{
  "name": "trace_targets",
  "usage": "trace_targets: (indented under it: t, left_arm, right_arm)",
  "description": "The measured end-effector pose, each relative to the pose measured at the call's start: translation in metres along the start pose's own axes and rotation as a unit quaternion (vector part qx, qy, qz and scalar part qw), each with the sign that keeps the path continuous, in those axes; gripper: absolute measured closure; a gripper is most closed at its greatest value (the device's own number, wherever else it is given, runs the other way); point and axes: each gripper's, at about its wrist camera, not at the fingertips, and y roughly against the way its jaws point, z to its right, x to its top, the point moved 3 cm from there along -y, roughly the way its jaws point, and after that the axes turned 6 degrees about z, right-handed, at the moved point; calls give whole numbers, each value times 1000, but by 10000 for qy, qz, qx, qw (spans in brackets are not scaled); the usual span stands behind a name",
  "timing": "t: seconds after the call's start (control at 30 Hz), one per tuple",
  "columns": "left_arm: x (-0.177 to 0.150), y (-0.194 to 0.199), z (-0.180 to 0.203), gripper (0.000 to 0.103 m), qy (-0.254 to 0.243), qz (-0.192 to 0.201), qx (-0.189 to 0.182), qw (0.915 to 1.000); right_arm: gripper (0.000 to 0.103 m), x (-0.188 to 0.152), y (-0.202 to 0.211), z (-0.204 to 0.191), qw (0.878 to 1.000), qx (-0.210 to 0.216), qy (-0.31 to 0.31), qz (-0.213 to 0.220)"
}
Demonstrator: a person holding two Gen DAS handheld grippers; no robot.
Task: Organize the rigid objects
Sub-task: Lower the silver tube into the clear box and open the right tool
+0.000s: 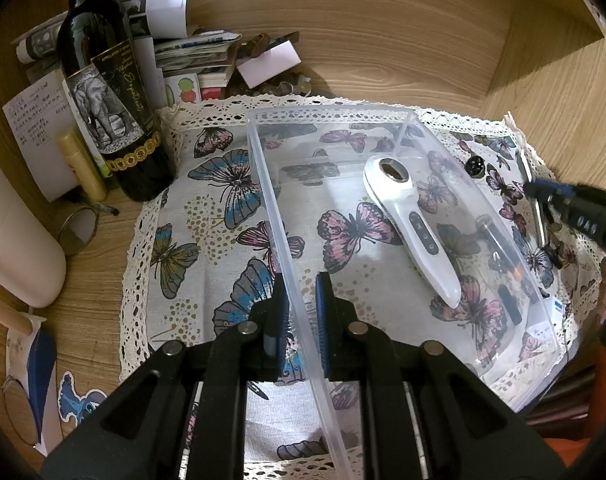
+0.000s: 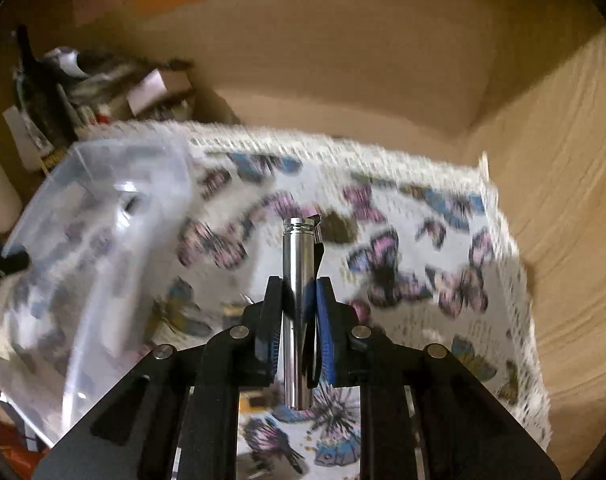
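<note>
A clear plastic bin (image 1: 335,114) sits on a butterfly-print cloth (image 1: 207,200). A white handheld device (image 1: 415,224) lies inside it. My left gripper (image 1: 301,280) is shut on the bin's left wall, one finger on each side. My right gripper (image 2: 299,280) is shut on a shiny metal tube (image 2: 297,264) and holds it above the cloth (image 2: 403,240), right of the bin (image 2: 103,220). The right wrist view is blurred. The right gripper (image 1: 531,188) also shows at the right edge of the left wrist view. Small dark items (image 1: 503,256) lie along the bin's right side.
A dark wine bottle (image 1: 111,92) stands at the back left with a stack of papers and boxes (image 1: 195,52). A white bottle (image 1: 15,240) lies at the left. A small round black part (image 1: 474,167) lies on the cloth right of the bin. Wooden walls enclose the back and right.
</note>
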Motion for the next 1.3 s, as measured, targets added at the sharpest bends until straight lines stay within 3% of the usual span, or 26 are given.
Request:
trace_targets:
  t: [0.3,0.6,0.93,1.3]
  left_arm:
    - [1,0,-1,90,-1,-8,0,10000]
    - [1,-1,-1,90,4,3,-9,10000]
    - [1,-1,-3,90,10,21,-47,10000]
    - [-1,1,-2,90,-15,57,-82,9999]
  right_arm:
    - [88,40,28,-39,9962,407,320,707]
    - [88,51,37,-89,9889,920,728,910]
    - [88,38,5,-140,9830,1360,1191,334]
    - [88,27,-26,-151,9796,1468,1333,-338]
